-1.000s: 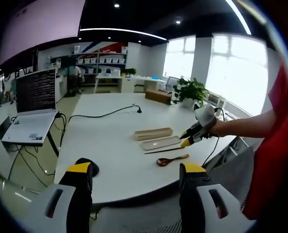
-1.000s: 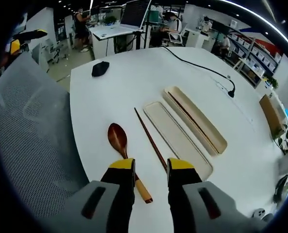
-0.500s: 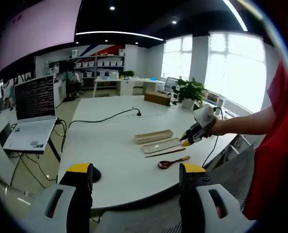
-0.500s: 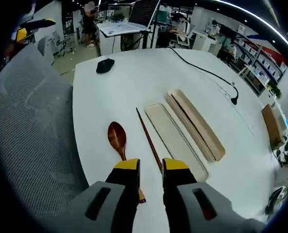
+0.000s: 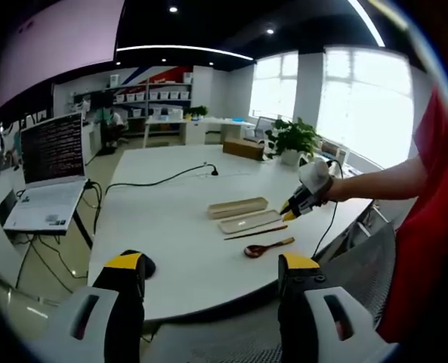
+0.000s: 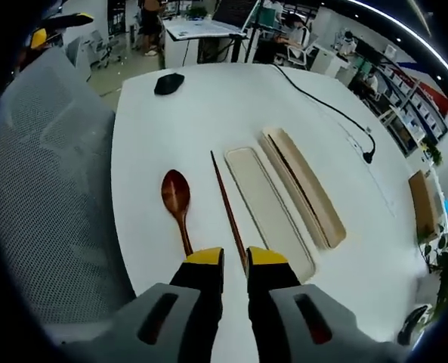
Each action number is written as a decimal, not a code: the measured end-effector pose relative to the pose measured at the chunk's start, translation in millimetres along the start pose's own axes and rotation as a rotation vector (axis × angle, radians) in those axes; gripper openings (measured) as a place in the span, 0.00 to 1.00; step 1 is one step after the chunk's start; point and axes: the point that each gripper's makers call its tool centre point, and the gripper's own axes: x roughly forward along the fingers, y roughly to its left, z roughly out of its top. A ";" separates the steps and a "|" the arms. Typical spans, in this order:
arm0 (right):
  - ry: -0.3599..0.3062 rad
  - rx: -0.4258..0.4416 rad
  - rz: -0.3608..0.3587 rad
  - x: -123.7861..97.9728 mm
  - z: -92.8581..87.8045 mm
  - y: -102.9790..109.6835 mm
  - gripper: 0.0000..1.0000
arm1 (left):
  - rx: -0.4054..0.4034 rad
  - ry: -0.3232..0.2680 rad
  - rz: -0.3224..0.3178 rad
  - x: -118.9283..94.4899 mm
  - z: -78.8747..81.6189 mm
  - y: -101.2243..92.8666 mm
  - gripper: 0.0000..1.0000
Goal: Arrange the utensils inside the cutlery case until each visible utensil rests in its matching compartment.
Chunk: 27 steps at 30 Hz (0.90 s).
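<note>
On the white table (image 6: 208, 106) an open beige cutlery case (image 6: 307, 193) holds one dark chopstick. Its flat lid (image 6: 265, 208) lies alongside. A second chopstick (image 6: 225, 200) and a brown wooden spoon (image 6: 175, 190) lie loose beside the lid. My right gripper (image 6: 235, 261) hovers over the chopstick's near end with only a narrow gap between its jaws; I cannot tell whether they touch it. In the left gripper view, case (image 5: 237, 206), lid (image 5: 250, 221), chopstick (image 5: 255, 233) and spoon (image 5: 267, 246) lie far ahead. My left gripper (image 5: 212, 265) stands wide open, holding nothing, well short of them.
A black mouse (image 6: 168, 83) and a black cable (image 6: 322, 106) lie on the table's far part. A grey mesh chair (image 6: 50, 189) stands at the table edge. A laptop (image 5: 54, 174) sits on a side stand, a potted plant (image 5: 291, 140) at the far end.
The right gripper's jaws have closed from a wide gap to a narrow one and moved nearer the chopstick's end. The utensils have not moved. The left gripper stays open.
</note>
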 end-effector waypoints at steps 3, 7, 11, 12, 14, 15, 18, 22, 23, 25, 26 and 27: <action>0.015 0.015 0.002 1.8 -3.3 -6.6 0.08 | -0.007 0.001 -0.002 -0.6 -1.9 -0.2 0.73; 0.043 -0.002 0.019 4.8 -8.3 -5.0 0.08 | -0.004 0.007 0.002 -2.5 -4.3 0.6 0.73; 0.062 -0.016 0.033 6.8 -11.6 -3.7 0.08 | -0.014 0.001 0.009 -4.0 -4.3 2.8 0.72; 0.062 -0.018 0.035 7.2 -11.6 -3.7 0.08 | -0.015 0.001 0.009 -4.1 -4.6 2.7 0.72; 0.068 -0.019 0.047 9.9 -12.3 -2.6 0.08 | -0.011 0.002 0.006 -4.3 -5.1 2.0 0.70; 0.072 -0.023 0.051 11.6 -12.8 -2.5 0.07 | -0.011 0.003 0.004 -4.2 -5.4 1.5 0.69; 0.106 -0.014 0.084 20.5 -17.1 -2.1 0.01 | -0.009 0.004 0.000 -3.8 -5.4 -0.1 0.68; 0.115 -0.044 0.094 24.8 -13.7 -2.8 0.06 | 0.000 0.003 0.000 -4.0 -4.1 -0.6 0.68; 0.120 -0.044 0.096 25.6 -13.8 -3.1 0.06 | -0.003 0.002 0.001 -4.1 -4.1 0.1 0.68; 0.124 -0.051 0.096 27.4 -14.0 -4.2 0.06 | -0.007 0.003 0.001 -3.9 -4.4 1.1 0.68; 0.127 -0.054 0.096 28.0 -14.0 -4.7 0.07 | -0.004 0.006 0.004 -4.1 -4.6 2.0 0.68; 0.128 -0.055 0.096 28.3 -14.1 -5.3 0.07 | -0.002 0.006 0.005 -4.3 -4.3 2.6 0.68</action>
